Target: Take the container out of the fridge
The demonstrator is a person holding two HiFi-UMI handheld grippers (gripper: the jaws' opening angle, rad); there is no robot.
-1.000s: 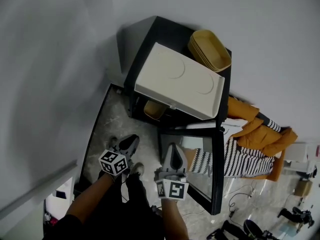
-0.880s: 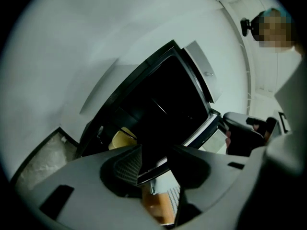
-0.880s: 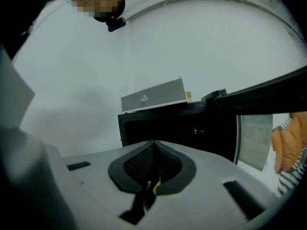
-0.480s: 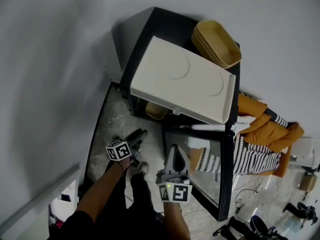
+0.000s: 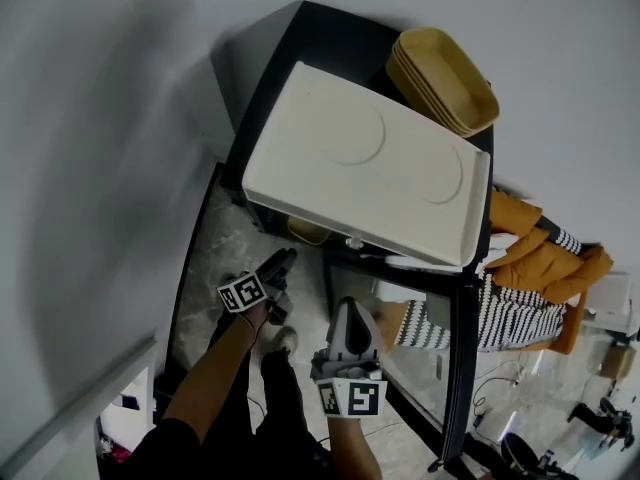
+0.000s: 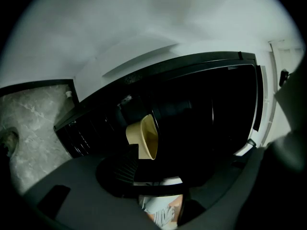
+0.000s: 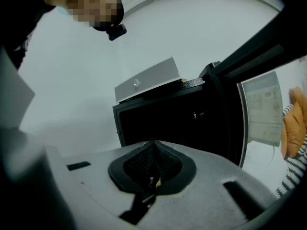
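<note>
Nearest you, at the lower middle of the head view, your right gripper (image 5: pixel 350 308) points up the frame, just beside the open glass door (image 5: pixel 400 378) of the black mini fridge (image 5: pixel 330 43). Its own view shows its jaws shut together, the ribbed pads meeting. Just left of it and a little higher in the frame, your left gripper (image 5: pixel 281 262) is at the mouth of the fridge. Its jaws have just been opening and now stand well apart. In the left gripper view the tan container (image 6: pixel 145 138) sits in the dark fridge interior. It shows in the gap between the jaws, close above the ribbed pad at lower left, and the pads are not clamped on it. In the head view only its rim peeks out under the fridge's top, just above the left gripper's tips. A pale marbled floor (image 5: pixel 215 258) lies to the left of the fridge. On top of the fridge rests a flat white box with two round marks (image 5: pixel 365 163), overhanging the front. Beyond it, at the upper right, is a stack of tan trays (image 5: pixel 445 78). Toward the right edge of the frame, past the door, lie an orange jacket (image 5: pixel 545 268) and a black-and-white striped cloth (image 5: pixel 520 318).
</note>
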